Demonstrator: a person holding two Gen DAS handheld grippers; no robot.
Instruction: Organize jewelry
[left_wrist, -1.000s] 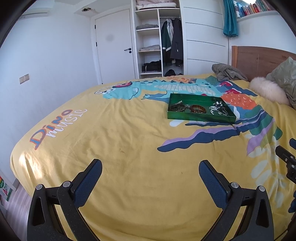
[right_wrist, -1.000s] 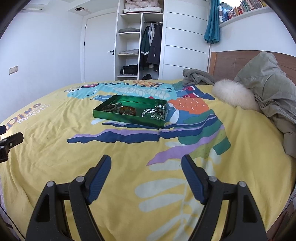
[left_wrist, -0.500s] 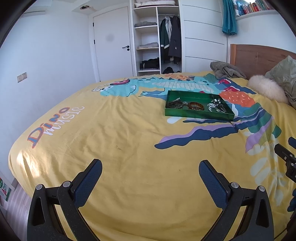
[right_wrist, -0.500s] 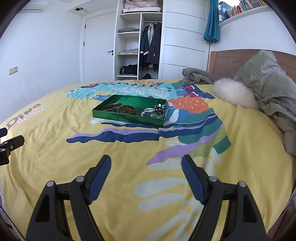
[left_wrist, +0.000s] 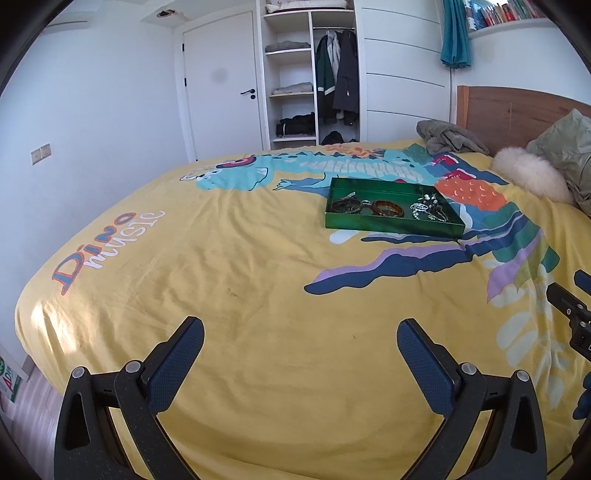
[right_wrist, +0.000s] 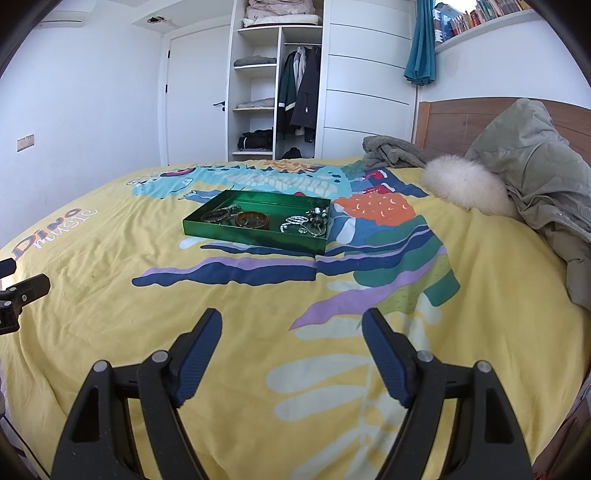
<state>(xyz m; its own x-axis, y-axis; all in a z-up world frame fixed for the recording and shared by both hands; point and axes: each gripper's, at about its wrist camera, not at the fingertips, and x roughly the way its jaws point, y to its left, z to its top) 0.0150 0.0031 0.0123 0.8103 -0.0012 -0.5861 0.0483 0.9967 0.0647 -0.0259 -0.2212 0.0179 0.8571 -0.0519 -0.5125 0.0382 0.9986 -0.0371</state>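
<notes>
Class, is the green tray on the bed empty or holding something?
Holding something: the green tray contains bangles and a tangle of silvery jewelry.

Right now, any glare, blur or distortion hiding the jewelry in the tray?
Left wrist view: strong fisheye bowing, dark corner vignette; green tray sharp, jewelry small but unglared; sun patch only on the bedspread corner. Right wrist view: same bowing, tray wall sheen, jewelry readable; both tongs open.

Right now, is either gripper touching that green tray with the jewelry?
Apart. Both wrist views show the open left gripper and right gripper well short of the green rectangular tray, with bare yellow bedspread between.
</notes>
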